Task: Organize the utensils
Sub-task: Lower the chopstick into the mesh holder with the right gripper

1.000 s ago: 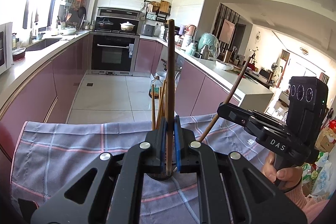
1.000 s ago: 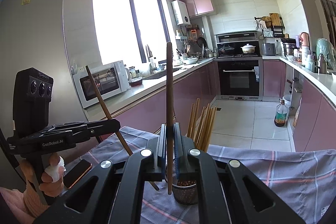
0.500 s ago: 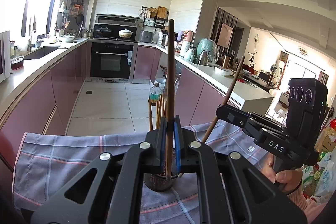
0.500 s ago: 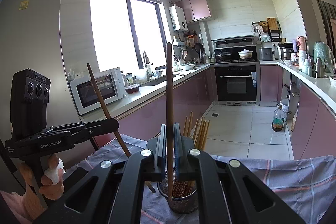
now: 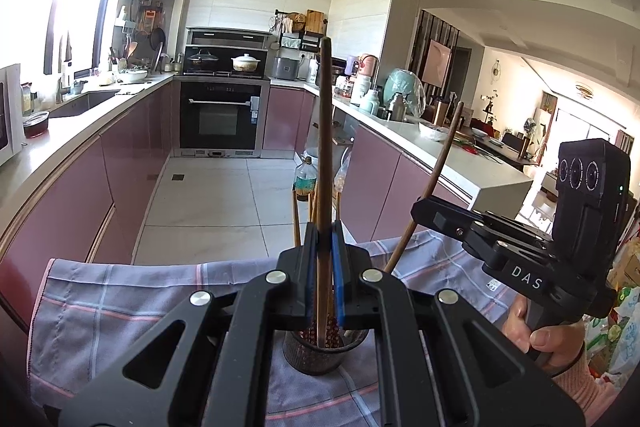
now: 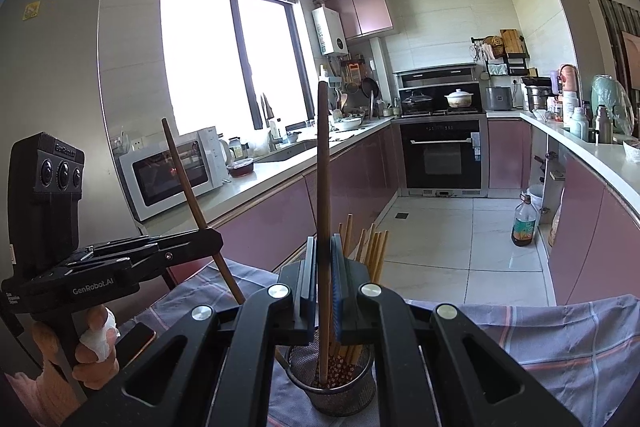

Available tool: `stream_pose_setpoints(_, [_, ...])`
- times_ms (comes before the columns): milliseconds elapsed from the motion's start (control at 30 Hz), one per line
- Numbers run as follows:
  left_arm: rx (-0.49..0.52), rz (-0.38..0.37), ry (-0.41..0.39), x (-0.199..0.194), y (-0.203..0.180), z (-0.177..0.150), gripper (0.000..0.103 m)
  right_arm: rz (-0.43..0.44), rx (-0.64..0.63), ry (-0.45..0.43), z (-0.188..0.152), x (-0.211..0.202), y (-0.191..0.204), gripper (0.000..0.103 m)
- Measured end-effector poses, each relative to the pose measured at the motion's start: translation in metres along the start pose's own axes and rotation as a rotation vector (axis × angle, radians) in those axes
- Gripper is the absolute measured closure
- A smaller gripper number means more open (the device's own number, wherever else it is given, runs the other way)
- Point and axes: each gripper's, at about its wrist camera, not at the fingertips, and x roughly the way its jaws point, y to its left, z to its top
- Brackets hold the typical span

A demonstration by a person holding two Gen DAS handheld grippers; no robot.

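While clamped in the closed left gripper (image 5: pixel 324 267), dark chopstick (image 5: pixel 325 155) upright, lower tip inside mesh holder (image 5: pixel 316 357) on checked cloth (image 5: pixel 120 299). Likewise right gripper (image 6: pixel 324 279), closed on second dark chopstick (image 6: pixel 323 187), above same holder with lighter chopsticks (image 6: pixel 374 247).

Both views tilted downward: the mesh holder (image 6: pixel 332 383) came further into sight below each gripper, and each dark chopstick's (image 5: pixel 323 187) tip now reached inside it.
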Motion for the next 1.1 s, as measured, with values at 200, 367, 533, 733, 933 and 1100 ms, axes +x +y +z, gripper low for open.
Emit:
stream_pose_setpoints(200, [0.000, 0.005, 0.012, 0.010, -0.001, 0.004, 0.095, -0.025, -0.008, 0.033, -0.006, 0.011, 0.000, 0.098])
stream_pose_setpoints(367, [-0.007, 0.002, 0.007, 0.011, 0.002, 0.008, 0.095, -0.037, -0.011, 0.055, -0.009, 0.019, 0.002, 0.098])
stream_pose_setpoints(533, [-0.005, -0.005, -0.010, 0.011, 0.004, 0.010, 0.095, -0.044, -0.009, 0.057, -0.008, 0.020, 0.002, 0.098])
stream_pose_setpoints(733, [0.004, 0.003, 0.026, 0.019, 0.001, 0.009, 0.095, -0.048, -0.011, 0.076, -0.011, 0.025, 0.002, 0.098])
stream_pose_setpoints(933, [0.023, 0.004, 0.101, 0.034, 0.001, 0.006, 0.095, -0.046, -0.013, 0.103, -0.017, 0.031, 0.001, 0.098])
stream_pose_setpoints(1100, [0.035, 0.010, 0.166, 0.046, 0.007, 0.001, 0.095, -0.043, -0.011, 0.133, -0.023, 0.037, -0.002, 0.098])
